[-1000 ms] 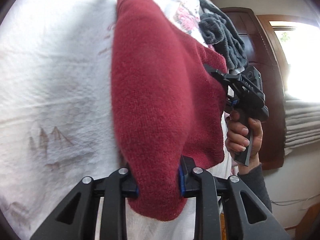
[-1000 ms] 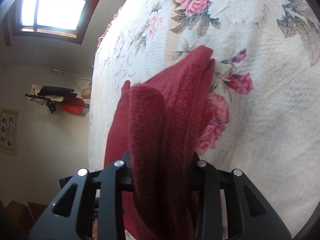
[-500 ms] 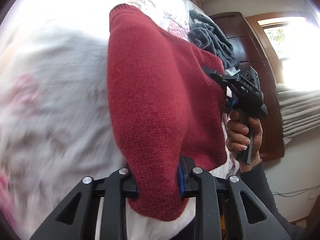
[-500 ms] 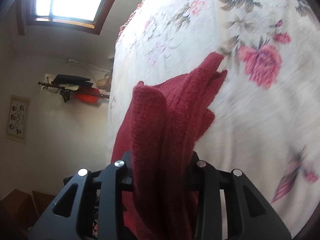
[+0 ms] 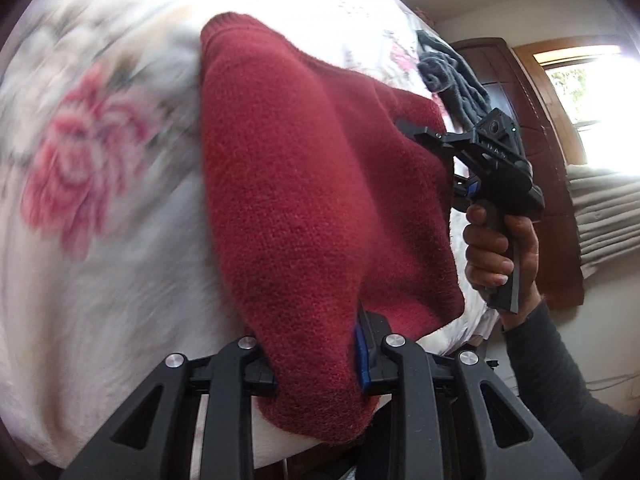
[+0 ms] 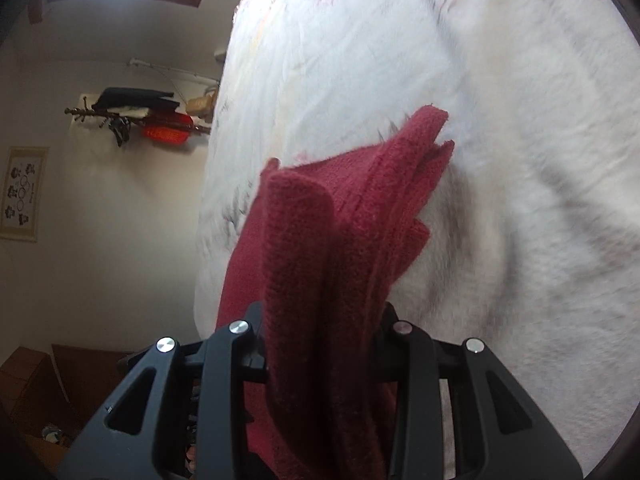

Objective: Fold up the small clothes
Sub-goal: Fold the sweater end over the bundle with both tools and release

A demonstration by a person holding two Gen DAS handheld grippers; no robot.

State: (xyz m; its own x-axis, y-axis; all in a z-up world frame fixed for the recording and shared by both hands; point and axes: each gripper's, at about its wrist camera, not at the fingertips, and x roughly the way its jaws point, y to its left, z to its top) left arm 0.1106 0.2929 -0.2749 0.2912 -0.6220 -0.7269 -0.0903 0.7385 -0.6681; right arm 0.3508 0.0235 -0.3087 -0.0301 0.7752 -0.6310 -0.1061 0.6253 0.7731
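Red sweater held aloft between both grippers, over the floral bedspread.

Left gripper [image 5: 316, 364] pinches one end of the sweater [image 5: 304, 184]; right gripper [image 6: 320, 344] pinches the other; its long axis spans between them, above the bedspread [image 5: 104, 240], neither hand nearer.

Dark red knitted sweater [image 5: 304, 208], uniform in colour, no pattern. White quilted bedspread [image 5: 120, 264] printed with pink roses and grey-green leaves. Dark grey fleecy garment [image 5: 452, 80] on the bed beyond. Black plastic left gripper [image 5: 316, 360] with blue pads on its fingers [image 5: 360, 354]; black right gripper [image 6: 320, 320]. Dark brown wooden door [image 5: 532, 128]. Grey sleeve [image 5: 548, 364].
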